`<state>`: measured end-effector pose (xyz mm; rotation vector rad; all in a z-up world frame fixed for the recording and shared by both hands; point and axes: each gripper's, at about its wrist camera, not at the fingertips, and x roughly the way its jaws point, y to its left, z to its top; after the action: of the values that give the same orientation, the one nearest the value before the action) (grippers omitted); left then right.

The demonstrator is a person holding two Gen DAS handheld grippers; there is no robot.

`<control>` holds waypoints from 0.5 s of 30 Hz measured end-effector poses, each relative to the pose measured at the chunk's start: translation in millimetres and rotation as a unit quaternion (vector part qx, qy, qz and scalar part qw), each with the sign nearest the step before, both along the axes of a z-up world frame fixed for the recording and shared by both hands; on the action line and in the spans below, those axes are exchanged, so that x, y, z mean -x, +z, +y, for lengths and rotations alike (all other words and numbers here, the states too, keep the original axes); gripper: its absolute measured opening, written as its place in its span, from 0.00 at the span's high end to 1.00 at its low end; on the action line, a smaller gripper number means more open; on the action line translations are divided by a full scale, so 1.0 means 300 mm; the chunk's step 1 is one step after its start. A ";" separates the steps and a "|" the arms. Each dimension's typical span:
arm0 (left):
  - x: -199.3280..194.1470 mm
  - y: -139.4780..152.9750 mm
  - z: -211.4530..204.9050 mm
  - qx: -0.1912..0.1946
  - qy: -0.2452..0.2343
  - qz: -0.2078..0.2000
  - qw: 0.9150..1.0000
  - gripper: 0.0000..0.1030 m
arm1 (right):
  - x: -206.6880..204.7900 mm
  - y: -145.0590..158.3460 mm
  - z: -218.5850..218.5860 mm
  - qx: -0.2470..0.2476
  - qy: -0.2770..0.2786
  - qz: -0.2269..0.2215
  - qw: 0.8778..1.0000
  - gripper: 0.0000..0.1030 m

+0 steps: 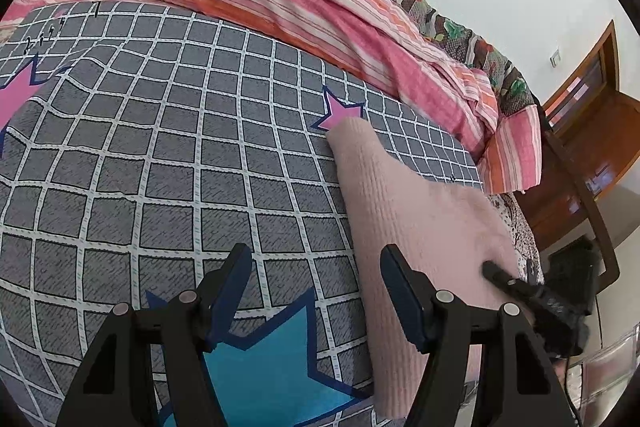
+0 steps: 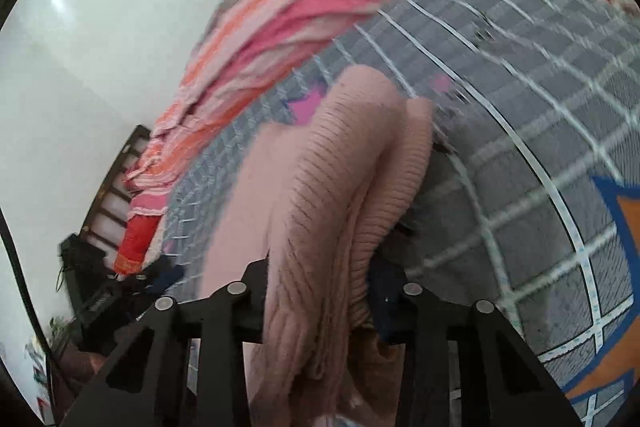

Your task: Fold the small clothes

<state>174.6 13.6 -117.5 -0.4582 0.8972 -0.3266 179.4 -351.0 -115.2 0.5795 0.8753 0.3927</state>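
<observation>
While the pink ribbed knit (image 1: 404,211) lies at three o'clock on the checked sheet (image 1: 168,147), the left gripper (image 1: 316,267) hangs open and empty; the right gripper (image 2: 320,287) pinches its bunched edge. Soft, light, floppy: best held by a hem corner

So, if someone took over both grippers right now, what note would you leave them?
Left gripper: open, nothing between its fingers, hovering over the checked bedsheet beside the garment.
Right gripper: bunched folds of the pink knit garment sit between its fingers; the blurred view leaves it unclear whether they clamp it.
Garment: along the sheet's edge, far end flat near a pink star.
Done: partly gathered lengthwise.
Left: bring the left gripper in, finish the fold, lay it flat.
</observation>
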 end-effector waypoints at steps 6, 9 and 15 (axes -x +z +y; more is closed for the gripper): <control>0.021 0.016 0.076 0.007 0.026 -0.003 1.000 0.37 | -0.022 0.225 0.166 0.059 0.012 -0.038 0.997 0.67; 0.033 0.025 0.132 0.014 0.043 -0.008 0.999 0.37 | -0.060 0.314 0.284 0.091 0.028 -0.048 0.994 0.68; 0.078 0.048 0.253 0.016 0.083 -0.017 0.996 0.37 | -0.137 0.405 0.457 0.107 0.050 -0.069 0.991 0.69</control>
<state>151.1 89.5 -102.9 -0.5524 0.8166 -0.1967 220.6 -213.9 6.3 0.3077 0.8025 0.4186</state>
